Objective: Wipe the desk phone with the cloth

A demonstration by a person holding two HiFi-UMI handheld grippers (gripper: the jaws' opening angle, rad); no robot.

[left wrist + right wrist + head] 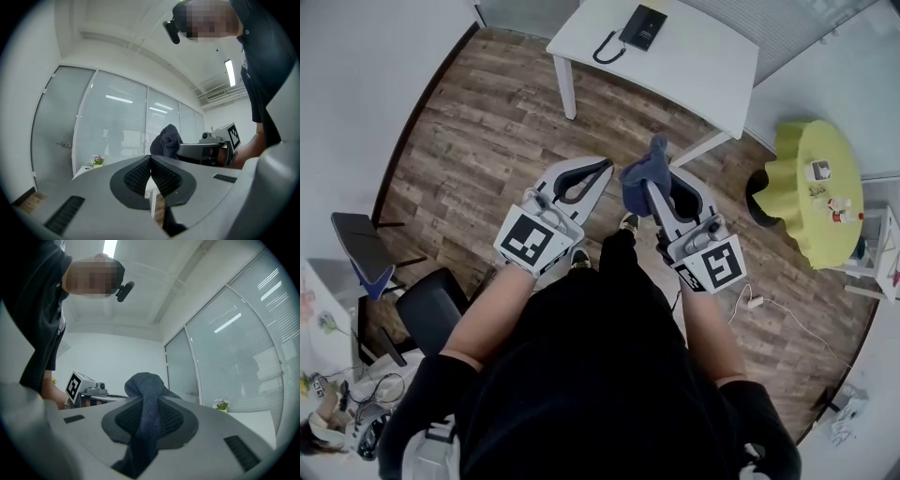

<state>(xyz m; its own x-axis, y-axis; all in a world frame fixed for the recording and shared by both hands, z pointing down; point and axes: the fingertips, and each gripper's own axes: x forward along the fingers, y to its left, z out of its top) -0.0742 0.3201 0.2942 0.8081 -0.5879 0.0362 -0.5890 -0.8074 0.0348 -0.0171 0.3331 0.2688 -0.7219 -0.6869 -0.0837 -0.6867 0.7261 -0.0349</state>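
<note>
Desk phone on table; chair aside

Both arms reach out in front, side by side. The left gripper has its fingers pressed together, nothing between them. The right gripper pinches the cloth between its fingers.

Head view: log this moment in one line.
left gripper: shut, empty | right gripper: shut on cloth | phone: on table, not yet reached
</note>
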